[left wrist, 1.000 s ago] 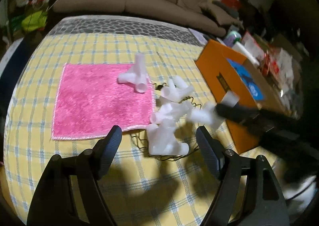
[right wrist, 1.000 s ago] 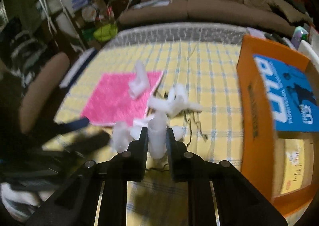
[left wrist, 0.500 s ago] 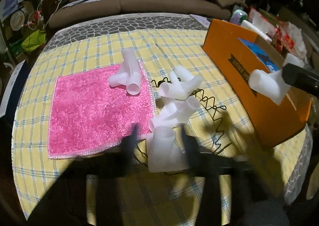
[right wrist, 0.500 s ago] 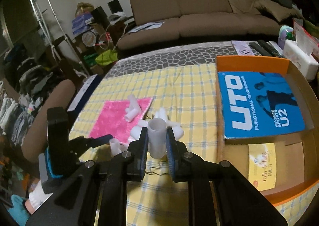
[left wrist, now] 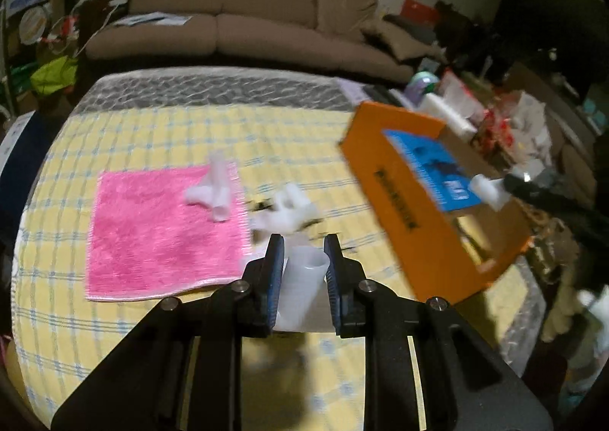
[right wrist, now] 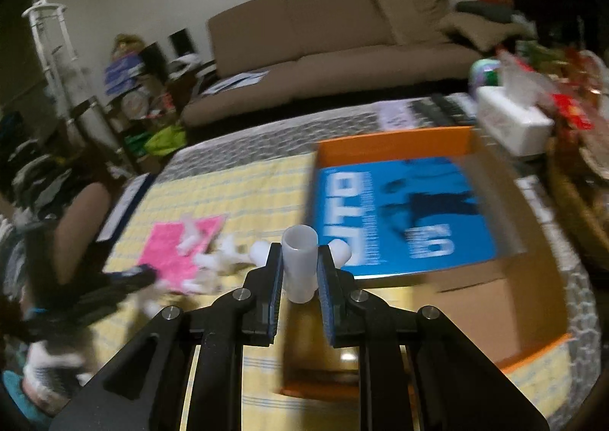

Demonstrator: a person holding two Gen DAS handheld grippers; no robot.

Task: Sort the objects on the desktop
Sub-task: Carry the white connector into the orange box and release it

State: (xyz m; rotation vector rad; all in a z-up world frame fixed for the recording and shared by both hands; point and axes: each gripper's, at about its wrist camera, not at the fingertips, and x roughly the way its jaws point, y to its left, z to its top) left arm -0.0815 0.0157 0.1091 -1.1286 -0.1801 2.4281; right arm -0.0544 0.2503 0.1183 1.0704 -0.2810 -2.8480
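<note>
My left gripper [left wrist: 302, 256] is shut on a white pipe fitting [left wrist: 302, 278] just above the yellow checked cloth. My right gripper [right wrist: 299, 263] is shut on another white pipe fitting [right wrist: 299, 259] and holds it over the orange cardboard box [right wrist: 396, 138]; this fitting also shows in the left wrist view [left wrist: 487, 189] above the box [left wrist: 396, 179]. One white fitting [left wrist: 215, 189] lies on the pink towel [left wrist: 160, 229]. Another fitting [left wrist: 287, 210] lies beside the towel, on a black wire spring.
The box holds a blue printed package [right wrist: 399, 210]. A white tissue box [right wrist: 510, 122] and clutter stand right of the box. A brown sofa [left wrist: 236, 23] is behind the table. The left gripper shows blurred at the left of the right wrist view.
My left gripper has closed on a white fitting from the pile. My right gripper has carried its fitting from the pile rightward over the orange box.
</note>
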